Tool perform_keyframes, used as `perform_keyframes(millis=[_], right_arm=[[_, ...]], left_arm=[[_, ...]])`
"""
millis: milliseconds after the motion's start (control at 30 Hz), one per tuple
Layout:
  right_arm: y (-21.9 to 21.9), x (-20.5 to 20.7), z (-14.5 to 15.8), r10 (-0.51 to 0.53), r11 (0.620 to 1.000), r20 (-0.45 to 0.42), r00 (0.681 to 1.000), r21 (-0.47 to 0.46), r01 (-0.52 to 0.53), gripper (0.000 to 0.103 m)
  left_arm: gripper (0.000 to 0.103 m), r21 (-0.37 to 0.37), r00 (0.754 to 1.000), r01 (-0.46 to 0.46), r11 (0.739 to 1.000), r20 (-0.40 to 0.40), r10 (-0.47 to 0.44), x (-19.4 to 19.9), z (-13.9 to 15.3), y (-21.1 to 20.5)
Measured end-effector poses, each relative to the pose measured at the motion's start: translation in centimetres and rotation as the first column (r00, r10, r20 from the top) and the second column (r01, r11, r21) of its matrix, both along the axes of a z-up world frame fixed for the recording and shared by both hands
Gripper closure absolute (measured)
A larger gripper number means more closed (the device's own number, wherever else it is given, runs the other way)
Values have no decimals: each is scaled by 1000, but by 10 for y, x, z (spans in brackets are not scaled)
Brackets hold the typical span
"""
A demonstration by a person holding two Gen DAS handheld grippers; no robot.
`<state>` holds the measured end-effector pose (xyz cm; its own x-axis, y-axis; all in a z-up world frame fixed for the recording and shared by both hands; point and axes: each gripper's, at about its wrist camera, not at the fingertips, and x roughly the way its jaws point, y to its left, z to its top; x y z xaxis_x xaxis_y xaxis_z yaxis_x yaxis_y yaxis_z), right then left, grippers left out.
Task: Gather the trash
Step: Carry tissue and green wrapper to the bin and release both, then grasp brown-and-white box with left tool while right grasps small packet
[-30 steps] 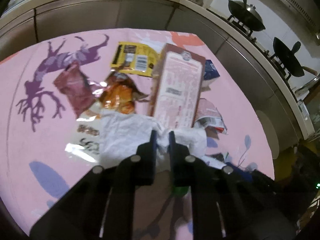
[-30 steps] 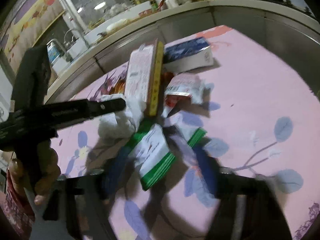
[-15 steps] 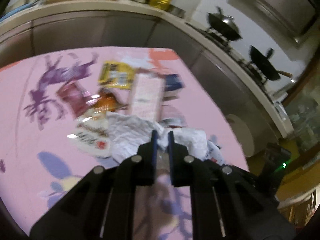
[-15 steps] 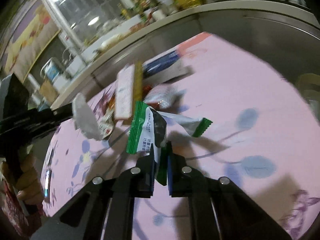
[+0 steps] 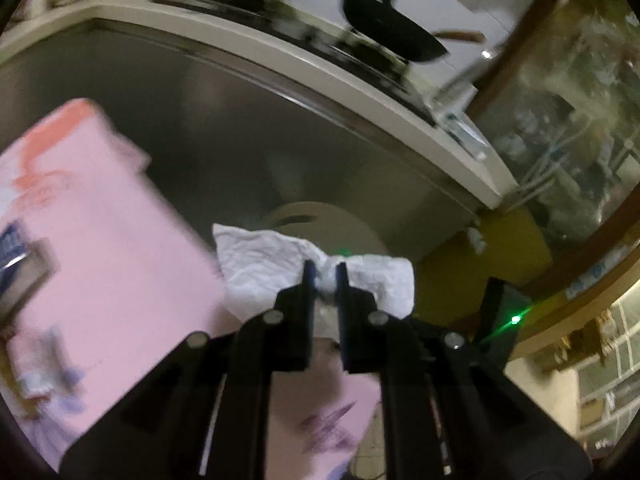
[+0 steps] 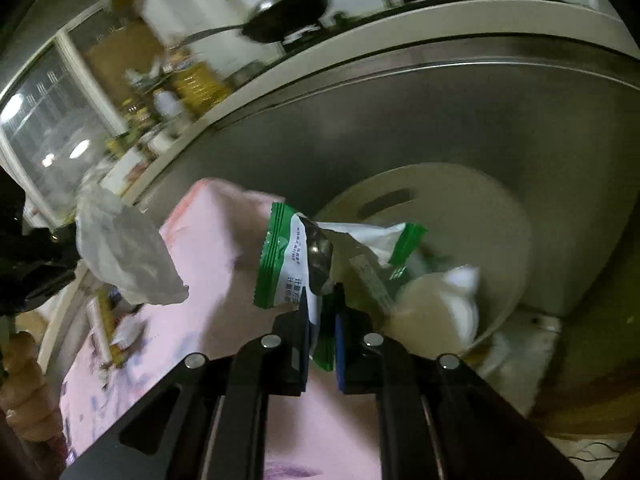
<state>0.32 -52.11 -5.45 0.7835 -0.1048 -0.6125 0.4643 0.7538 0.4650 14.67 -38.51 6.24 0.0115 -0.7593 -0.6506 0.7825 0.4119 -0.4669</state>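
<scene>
**Both grippers carry trash off the table toward the bin**

The left gripper (image 5: 323, 270) has its fingers drawn narrow, pinching a crumpled white tissue (image 5: 272, 268) at its middle. The tissue spreads out to either side of the fingertips and hangs in the air past the edge of the pink tablecloth (image 5: 104, 264), which lies to the left of and below the fingers. Straight ahead of the fingertips, partly hidden behind the tissue, the rounded cream rim of a trash bin (image 5: 344, 220) stands against the grey cabinet front (image 5: 224, 120). Above and beyond the fingers, dark woks (image 5: 392, 36) sit on the counter, blurred.

The right gripper (image 6: 322, 300) is likewise closed narrow on a green-and-white snack wrapper (image 6: 288, 260). The wrapper rises from between the fingertips and fans out to the left and the right above them, its torn silver inside showing. Ahead and to the right of the fingers is the trash bin (image 6: 480, 200), open, with white crumpled paper (image 6: 444, 300) lying inside it; the right end of the wrapper overlaps the bin's mouth in this view. Far to the left of the fingers, the left gripper (image 6: 60, 260) shows as a dark shape holding the tissue (image 6: 124, 256) up over the tablecloth (image 6: 208, 272), and the person's hand (image 6: 24, 392) is visible below it. More wrappers (image 6: 108, 336) lie on the cloth down to the left, too blurred to identify.
</scene>
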Motion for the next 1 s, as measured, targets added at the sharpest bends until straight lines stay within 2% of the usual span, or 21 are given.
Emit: perform_keyframes(millis=[100,200,267,300,333,367,500,567,600,633,767,1000], right_arm=[[-29,-3,-10,-47,999,-25,999,20,47,95],[-46,-1,-20,-60,997,-45,997,41,62,90],[-52,1,-26,-57,996,-30,998,64,59,75],[-55,1,-28,-53,995,-11,999,82,54,55],[-55,0,-30,-59,994,3,998,93,58,41],[-55,-2,-31,-83,993,20,996,89,81,39],[-56,-13,-22,-128,990,53,990,61,125,38],[-60,-24,-16,-179,983,90,980,59,174,38],[-60,-27,-13,-197,980,104,975,60,192,38],[-60,-31,-10,-211,977,116,971,64,204,38],[-58,-36,-1,-224,973,149,963,95,211,38],[-41,-36,19,-197,979,183,963,80,185,38]], left_arm=[[94,6,997,68,998,-31,-68,-7,-13,-47],[94,40,995,91,995,-47,-89,-9,-34,-81],[94,66,996,76,995,-53,-73,-6,-48,-94],[87,84,997,56,995,-54,-51,-3,-55,-97],[75,111,997,34,993,-66,-27,1,-65,-100],[70,139,997,13,990,-79,-2,5,-73,-101],[69,179,989,-32,983,-135,57,16,-91,-88],[62,191,987,-44,981,-147,73,16,-90,-80],[55,191,987,-51,980,-143,79,17,-86,-76],[54,184,988,-61,981,-132,86,17,-82,-73],[54,132,991,-77,988,-102,91,11,-57,-59],[54,46,996,-86,995,-23,87,-12,-17,-18]])
